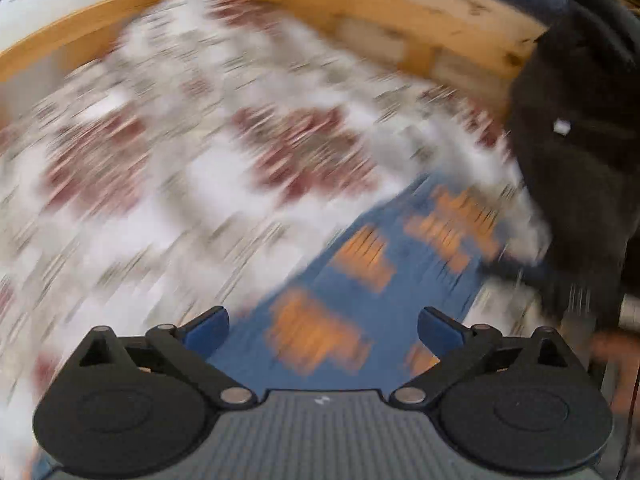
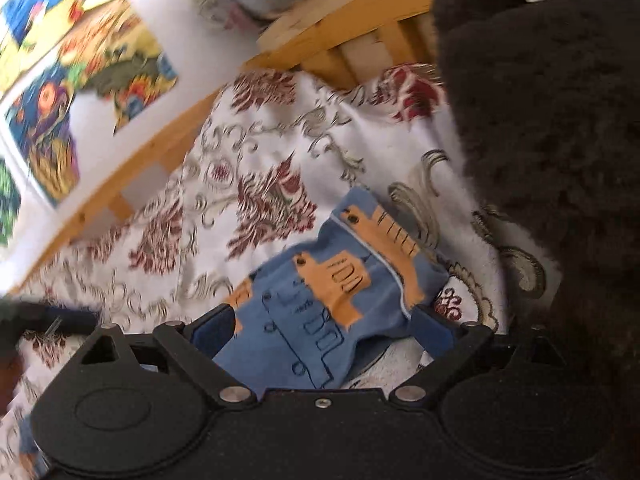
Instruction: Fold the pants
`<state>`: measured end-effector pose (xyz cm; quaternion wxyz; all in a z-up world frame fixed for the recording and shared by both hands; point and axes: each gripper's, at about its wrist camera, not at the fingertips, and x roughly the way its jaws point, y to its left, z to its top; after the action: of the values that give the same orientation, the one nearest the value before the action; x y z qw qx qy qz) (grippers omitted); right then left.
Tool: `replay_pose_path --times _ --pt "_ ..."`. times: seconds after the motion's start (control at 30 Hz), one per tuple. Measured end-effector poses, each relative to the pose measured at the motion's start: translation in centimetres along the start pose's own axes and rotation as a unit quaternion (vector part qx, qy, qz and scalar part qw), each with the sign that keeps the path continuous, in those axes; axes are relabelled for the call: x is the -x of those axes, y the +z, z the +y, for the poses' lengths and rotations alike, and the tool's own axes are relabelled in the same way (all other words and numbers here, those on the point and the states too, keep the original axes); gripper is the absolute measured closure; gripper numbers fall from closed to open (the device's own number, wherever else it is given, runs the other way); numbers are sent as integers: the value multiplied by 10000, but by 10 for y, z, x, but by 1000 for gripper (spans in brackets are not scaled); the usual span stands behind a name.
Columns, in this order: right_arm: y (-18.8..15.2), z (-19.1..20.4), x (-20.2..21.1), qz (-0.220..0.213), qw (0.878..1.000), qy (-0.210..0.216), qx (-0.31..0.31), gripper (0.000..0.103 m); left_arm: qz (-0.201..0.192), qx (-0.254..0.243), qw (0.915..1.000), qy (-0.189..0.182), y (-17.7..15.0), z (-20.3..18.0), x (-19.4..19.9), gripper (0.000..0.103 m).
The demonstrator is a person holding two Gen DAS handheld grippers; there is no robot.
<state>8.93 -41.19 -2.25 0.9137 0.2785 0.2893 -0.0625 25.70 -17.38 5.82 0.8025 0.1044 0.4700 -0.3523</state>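
Left gripper [image 1: 323, 326] up over the bed, jaws spread wide, nothing between the blue pads [image 1: 208, 330]. Heavy motion blur across the whole left view. Blue pants [image 1: 360, 280] with orange shapes streaking from 6 o'clock up toward 2 o'clock, lying on the white floral bedspread [image 1: 160, 180]. Wooden bed frame [image 1: 400, 12] arcing across 12 o'clock. Dark fuzzy fabric [image 1: 580, 160] filling the 3 o'clock edge.

Over on the right view, much sharper. Right gripper [image 2: 324, 328] with jaws parted, pants [image 2: 332, 292] bunched right between the fingers [image 2: 212, 330]; whether cloth actually pinched, hard to tell. Blue fabric crumpled into a heap, orange animal prints and dark line drawings showing, sitting on the bedspread [image 2: 260, 152] just past centre toward 6 o'clock. Wooden frame [image 2: 320, 32] at 12 o'clock, colourful pictures [image 2: 80, 100] on the wall at 10 o'clock, dark fuzzy fabric [image 2: 540, 120] looming at 2 to 3 o'clock.
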Motion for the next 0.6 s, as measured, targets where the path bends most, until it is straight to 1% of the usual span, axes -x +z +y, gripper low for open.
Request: replay_pose_path --times 0.03,0.07,0.1,0.13,0.23,0.3,0.33,0.37,0.4,0.47,0.53,0.57,0.6 --pt "-1 -1 1 -7 10000 -51 -13 12 88 -118 9998 -124 23 -7 -19 0" --pt "-1 0 1 2 9999 -163 -9 15 200 -208 9994 -174 39 -15 -36 0" --pt "-1 -1 0 0 9996 -273 -12 17 249 -335 9989 -225 54 -23 -52 0" --pt "-2 -2 -1 -15 9993 -377 -38 19 327 -415 9983 -255 67 -32 -68 0" --pt "-1 -4 -4 -139 9982 -578 -122 19 416 -637 9962 -433 90 -52 -105 0" --pt "1 -7 -7 -238 9967 -769 -67 24 448 -815 9942 -534 98 -62 -123 0" --pt "2 -9 -7 -303 9962 -819 -62 28 473 -935 9929 -567 102 -67 -131 0" --pt "4 -13 -8 -350 9957 -846 -105 35 499 -1036 9916 -592 105 -69 -138 0" --pt "6 -17 -8 -386 9954 -857 -170 38 538 -1144 9901 -613 107 -72 -145 0" --pt "8 -26 -10 -428 9948 -882 -269 51 608 -1359 9867 -659 108 -76 -156 0" --pt "9 -32 -13 -425 9947 -872 -346 54 659 -1504 9841 -682 107 -77 -164 1" --pt "9 -33 -13 -439 9948 -841 -376 54 689 -1541 9831 -706 107 -77 -167 2" --pt "10 -34 -13 -447 9948 -823 -393 55 718 -1568 9821 -751 106 -76 -170 7"
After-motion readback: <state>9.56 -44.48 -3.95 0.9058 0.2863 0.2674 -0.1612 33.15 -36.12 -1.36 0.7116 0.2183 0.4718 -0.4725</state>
